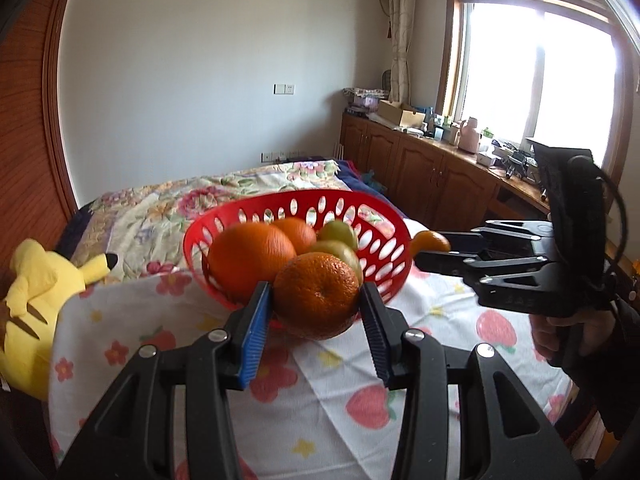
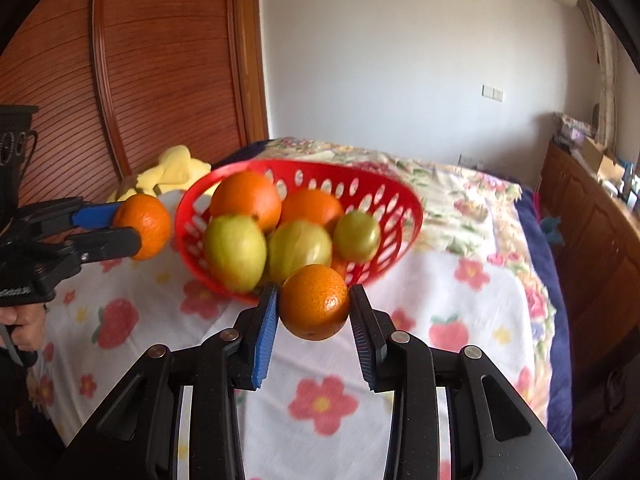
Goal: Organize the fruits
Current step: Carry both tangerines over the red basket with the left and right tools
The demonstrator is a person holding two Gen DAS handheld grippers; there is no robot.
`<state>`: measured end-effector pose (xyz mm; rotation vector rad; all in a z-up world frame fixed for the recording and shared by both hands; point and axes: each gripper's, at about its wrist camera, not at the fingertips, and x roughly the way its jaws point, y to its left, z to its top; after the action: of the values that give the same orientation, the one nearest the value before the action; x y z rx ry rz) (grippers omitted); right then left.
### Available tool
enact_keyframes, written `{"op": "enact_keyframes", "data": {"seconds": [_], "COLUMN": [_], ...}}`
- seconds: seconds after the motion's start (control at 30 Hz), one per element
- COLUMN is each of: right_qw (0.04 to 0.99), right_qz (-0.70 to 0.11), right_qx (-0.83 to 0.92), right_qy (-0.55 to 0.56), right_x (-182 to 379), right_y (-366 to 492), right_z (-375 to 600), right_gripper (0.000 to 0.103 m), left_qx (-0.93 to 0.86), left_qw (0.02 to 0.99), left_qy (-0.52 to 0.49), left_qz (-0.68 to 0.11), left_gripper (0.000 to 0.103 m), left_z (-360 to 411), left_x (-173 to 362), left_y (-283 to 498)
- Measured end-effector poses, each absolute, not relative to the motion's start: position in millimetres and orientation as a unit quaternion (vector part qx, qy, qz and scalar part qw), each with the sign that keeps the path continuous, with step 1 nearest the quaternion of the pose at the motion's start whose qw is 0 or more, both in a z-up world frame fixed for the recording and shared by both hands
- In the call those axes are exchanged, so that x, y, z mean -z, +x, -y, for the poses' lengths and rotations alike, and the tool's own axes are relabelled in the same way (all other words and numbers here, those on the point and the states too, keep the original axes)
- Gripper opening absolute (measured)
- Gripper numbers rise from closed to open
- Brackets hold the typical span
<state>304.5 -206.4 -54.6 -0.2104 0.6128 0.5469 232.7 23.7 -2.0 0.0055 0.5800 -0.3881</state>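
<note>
Holding one orange per claw, both parked at the red basket (image 1: 394,216), so this reads as the drop-in step.

Bed (image 2: 472,208): carries everything. A white strawberry-print cloth (image 1: 400,392) covers the near part and gives the basket a flat patch to sit on. Whether a desk sits under the cloth, can't tell.

Basket: on the cloth, rim looks tipped in both views, though fisheye may exaggerate that. Already loaded with two oranges (image 2: 246,200) at the back and three green fruits (image 2: 235,252) in front. Free space looks tight, so new fruit will likely sit on top of the pile.

Yellow plush toy (image 1: 32,304): on the bed to the left of the basket, apart from it, not part of the job.

Left claw (image 1: 316,300): clenched on an orange (image 1: 316,294), pads on opposite sides across its widest part. Fruit hangs clear of the cloth, at the basket's near-left wall.

Right claw (image 2: 314,304): grasping a second orange (image 2: 314,302) the same way, at the basket's near-right wall.

Judgement: both fruits need lifting over the rim before release; round fruit dropped on a full pile may roll out.
</note>
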Motion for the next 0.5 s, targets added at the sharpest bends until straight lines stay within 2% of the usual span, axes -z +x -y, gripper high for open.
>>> {"op": "enact_keyframes", "data": {"seconds": [0.5], "right_qw": [0.903], "right_qz": [-0.304], "right_qx": [-0.279], "right_qy": [-0.116], "right_x": [60], "right_y": [356], "right_z": [199], "right_gripper": [0.035], "left_qx": [0.179], "left_qw": [0.94], "left_qy": [0.008], "left_qz": [-0.291], "left_gripper": [0.043], "left_z": [-1], "left_x": [-3], "left_y": [289]}}
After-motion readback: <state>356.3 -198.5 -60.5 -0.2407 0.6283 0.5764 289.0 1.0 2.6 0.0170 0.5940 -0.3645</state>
